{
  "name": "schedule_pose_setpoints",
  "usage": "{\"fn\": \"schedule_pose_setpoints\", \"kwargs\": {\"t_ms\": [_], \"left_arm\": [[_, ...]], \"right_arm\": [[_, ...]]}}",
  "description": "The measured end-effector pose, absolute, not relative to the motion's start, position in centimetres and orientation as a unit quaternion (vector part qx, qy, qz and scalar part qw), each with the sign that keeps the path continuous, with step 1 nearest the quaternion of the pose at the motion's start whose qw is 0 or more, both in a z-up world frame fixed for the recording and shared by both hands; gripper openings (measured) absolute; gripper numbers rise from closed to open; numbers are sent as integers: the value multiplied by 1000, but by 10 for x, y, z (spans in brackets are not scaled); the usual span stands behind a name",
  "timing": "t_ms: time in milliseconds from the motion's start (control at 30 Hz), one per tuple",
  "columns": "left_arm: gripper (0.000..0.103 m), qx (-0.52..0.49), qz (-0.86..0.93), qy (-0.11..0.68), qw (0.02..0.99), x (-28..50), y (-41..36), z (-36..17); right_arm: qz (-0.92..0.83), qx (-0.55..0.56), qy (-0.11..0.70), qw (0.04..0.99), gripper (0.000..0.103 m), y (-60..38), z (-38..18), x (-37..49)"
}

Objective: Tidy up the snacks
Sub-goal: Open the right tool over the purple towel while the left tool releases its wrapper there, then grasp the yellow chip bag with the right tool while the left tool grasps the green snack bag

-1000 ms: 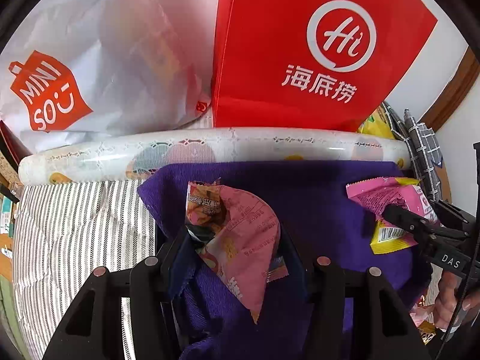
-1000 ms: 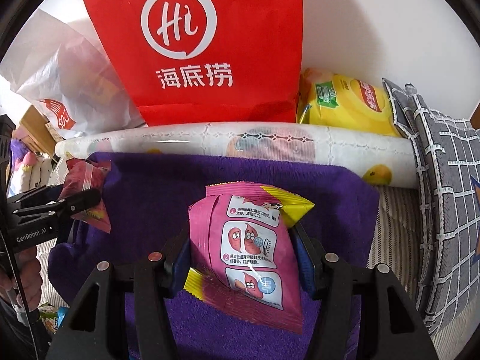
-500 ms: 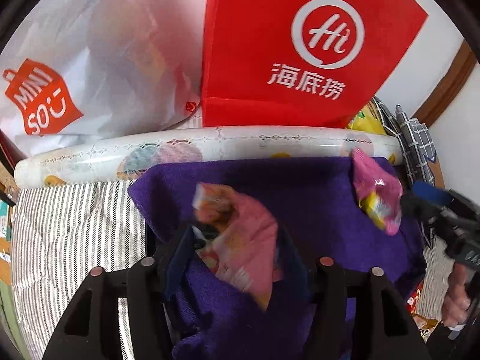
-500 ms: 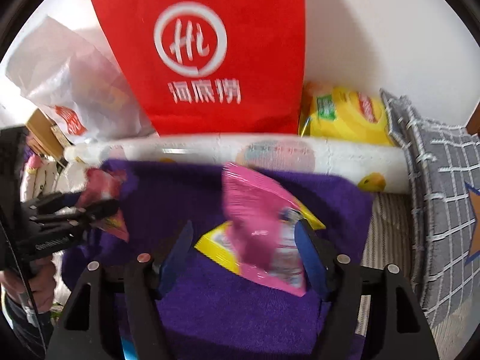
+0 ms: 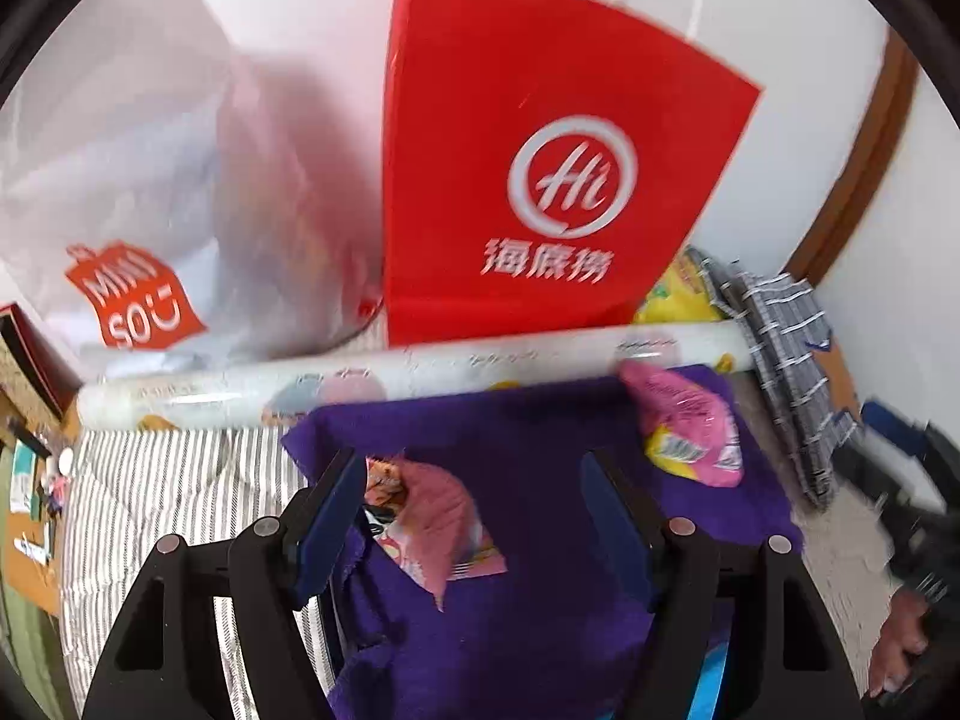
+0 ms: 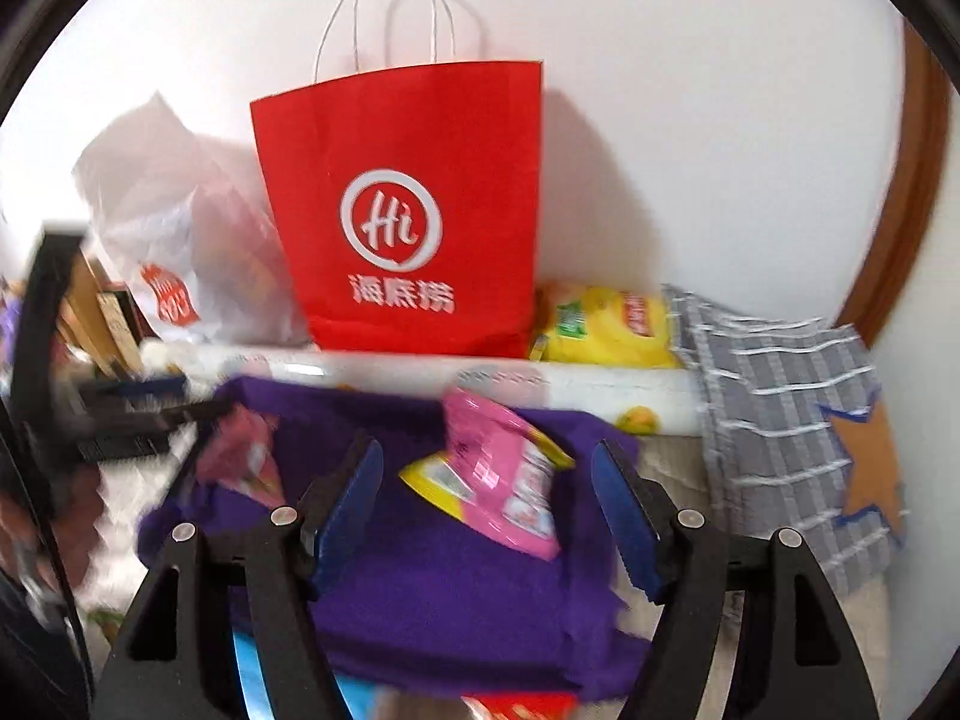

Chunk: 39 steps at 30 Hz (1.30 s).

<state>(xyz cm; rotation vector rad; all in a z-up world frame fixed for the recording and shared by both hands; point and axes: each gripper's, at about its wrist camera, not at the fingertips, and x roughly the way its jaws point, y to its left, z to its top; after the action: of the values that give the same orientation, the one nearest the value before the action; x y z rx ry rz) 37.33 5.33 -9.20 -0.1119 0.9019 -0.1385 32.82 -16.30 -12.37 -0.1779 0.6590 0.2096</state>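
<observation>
A pink snack packet (image 5: 432, 522) lies on the purple cloth (image 5: 540, 450), close beside the left finger of my left gripper (image 5: 468, 468). Its jaws are opening, and neither pad presses the packet. A pink-and-yellow snack packet (image 6: 504, 474) lies tilted on the same purple cloth (image 6: 432, 570) between the fingers of my right gripper (image 6: 486, 450), which stands open and clear of it. Each view also shows the other packet: the pink-and-yellow packet (image 5: 690, 432) at the cloth's right end, the pink packet (image 6: 240, 456) at its left. The left gripper (image 6: 108, 414) shows blurred at the left edge.
A red paper bag (image 6: 408, 210) stands against the wall behind a white patterned roll (image 5: 360, 375). A white plastic bag (image 5: 150, 210) leans left of the red bag, a yellow chip bag (image 6: 606, 324) right of it. A grey checked cloth (image 6: 780, 408) lies at the right, striped bedding (image 5: 168, 480) at the left.
Both grippers have let go of their packets, opened wider and drawn back and upward. The two packets now lie loose on the purple cloth.
</observation>
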Motion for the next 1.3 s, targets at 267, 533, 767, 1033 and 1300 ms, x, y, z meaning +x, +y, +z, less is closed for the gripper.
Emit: {"fn": "schedule_pose_setpoints", "kwargs": {"t_ms": [267, 533, 767, 1033, 1300], "left_arm": [[72, -42, -93, 419, 902, 355, 33, -65], [72, -24, -99, 401, 911, 329, 19, -42], [72, -25, -91, 392, 915, 296, 38, -37], [72, -35, -48, 414, 908, 243, 90, -68], [72, -70, -43, 452, 888, 209, 123, -110]], "right_arm": [[88, -57, 374, 921, 71, -206, -161, 271], [95, 29, 429, 898, 71, -225, -206, 232], [103, 25, 451, 886, 71, -218, -230, 216], [107, 24, 428, 897, 49, -214, -252, 216], [102, 8, 396, 913, 39, -217, -237, 193]]}}
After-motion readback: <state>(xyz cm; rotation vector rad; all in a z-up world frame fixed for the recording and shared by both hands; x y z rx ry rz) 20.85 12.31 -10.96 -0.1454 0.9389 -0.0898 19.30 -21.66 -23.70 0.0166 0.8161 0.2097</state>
